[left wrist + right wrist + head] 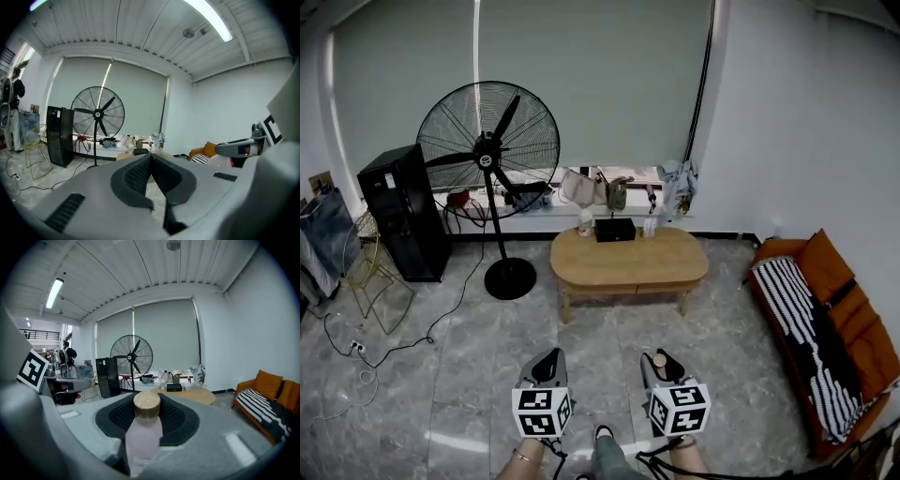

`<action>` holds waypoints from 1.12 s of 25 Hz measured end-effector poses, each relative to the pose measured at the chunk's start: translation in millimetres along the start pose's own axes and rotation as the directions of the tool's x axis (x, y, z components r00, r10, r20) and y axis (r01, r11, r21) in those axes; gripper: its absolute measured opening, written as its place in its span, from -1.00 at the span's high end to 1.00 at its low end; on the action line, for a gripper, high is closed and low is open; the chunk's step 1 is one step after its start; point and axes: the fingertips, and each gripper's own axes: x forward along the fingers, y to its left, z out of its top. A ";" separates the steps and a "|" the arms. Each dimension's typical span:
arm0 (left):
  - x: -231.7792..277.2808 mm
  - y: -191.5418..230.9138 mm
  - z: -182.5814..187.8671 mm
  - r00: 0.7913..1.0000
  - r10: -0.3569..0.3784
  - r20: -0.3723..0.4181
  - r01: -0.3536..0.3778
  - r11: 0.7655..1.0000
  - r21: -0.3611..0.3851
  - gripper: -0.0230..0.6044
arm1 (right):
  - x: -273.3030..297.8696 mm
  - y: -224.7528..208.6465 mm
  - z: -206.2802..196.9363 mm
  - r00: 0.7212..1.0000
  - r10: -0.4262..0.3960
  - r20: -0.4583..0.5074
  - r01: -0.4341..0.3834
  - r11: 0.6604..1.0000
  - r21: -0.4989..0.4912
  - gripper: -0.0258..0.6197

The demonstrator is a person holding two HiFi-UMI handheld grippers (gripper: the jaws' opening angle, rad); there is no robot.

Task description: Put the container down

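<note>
A pale pink, bottle-shaped container (143, 434) with a round wooden lid is seen in the right gripper view, standing upright between the dark ribbed fingers (176, 420) of the right gripper (146, 401). The fingers are set partly apart and closed against the container's sides, so it is held. In the head view only the wooden lid can be made out between those fingers. There the container is held above the grey marbled floor (469, 375), in front of the person and well apart from the oval light-wood bench (628, 267).

The left gripper (151, 159) is held beside the right one. Its fingers (133, 176) are brought together until the tips meet, and nothing is held between them.

A flat black box (614, 230) and a small white jar (586, 223) are seen on the far edge of the bench. A large black pedestal fan (487, 150) stands to the left of the bench, and a black upright cabinet (403, 211) is placed further left. An orange sofa (862, 328), draped with a black-and-white striped cloth (806, 337), is set along the right wall.
</note>
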 end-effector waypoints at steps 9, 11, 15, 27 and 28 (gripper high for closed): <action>79.8 6.6 31.8 1.000 0.021 0.014 -0.021 1.000 0.003 0.95 | 68.0 -38.0 31.7 0.999 0.040 0.014 -0.040 0.999 0.001 0.50; 98.8 6.3 39.2 1.000 0.026 0.015 -0.026 1.000 0.002 0.95 | 83.5 -49.4 39.0 0.999 0.048 0.012 -0.048 0.999 0.000 0.50; 136.9 5.7 50.9 0.999 0.039 0.016 -0.039 0.999 0.001 0.95 | 114.0 -75.2 50.2 0.998 0.059 0.006 -0.059 0.998 0.002 0.50; 218.8 7.1 74.9 0.999 0.053 0.011 -0.053 0.998 0.025 0.95 | 182.2 -131.1 75.0 0.998 0.064 0.009 -0.065 0.998 0.021 0.50; 224.0 8.5 77.6 0.998 0.054 0.014 -0.055 0.998 0.024 0.95 | 187.0 -133.0 76.5 0.998 0.065 0.007 -0.065 0.998 0.018 0.50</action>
